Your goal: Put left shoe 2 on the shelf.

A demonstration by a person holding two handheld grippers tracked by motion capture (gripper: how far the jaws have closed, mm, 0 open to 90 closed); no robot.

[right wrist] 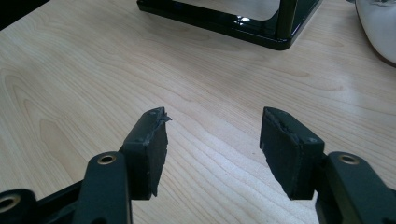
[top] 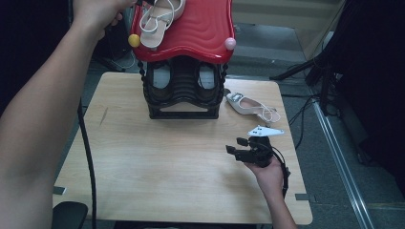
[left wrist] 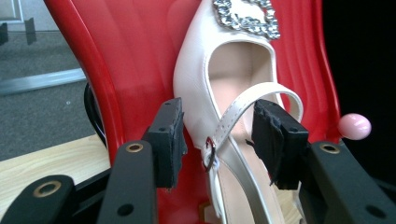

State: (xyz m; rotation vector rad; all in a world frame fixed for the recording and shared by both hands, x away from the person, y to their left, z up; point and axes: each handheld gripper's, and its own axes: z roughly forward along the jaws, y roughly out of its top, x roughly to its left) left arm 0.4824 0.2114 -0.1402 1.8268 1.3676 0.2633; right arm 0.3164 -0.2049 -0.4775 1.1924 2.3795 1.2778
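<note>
A cream strappy shoe (top: 160,21) with a jewelled buckle lies on the red top shelf (top: 200,33) of a shoe rack. In the left gripper view its heel end (left wrist: 224,70) sits between the jaws of my left gripper (left wrist: 219,126), which stand apart around it; the pads do not press on it. The matching shoe (top: 248,107) lies on the table to the right of the rack, and its edge (right wrist: 378,28) sits at the top right of the right gripper view. My right gripper (top: 237,145) hovers open over bare wood (right wrist: 212,126), holding nothing.
The rack's black lower tier (top: 184,90) stands at the back middle of the wooden table (top: 167,162); its base (right wrist: 233,18) lies ahead of the right gripper. A yellow knob (top: 134,40) and a pink knob (top: 230,43) cap the red shelf's front corners. Cables and dark stands crowd the floor at right.
</note>
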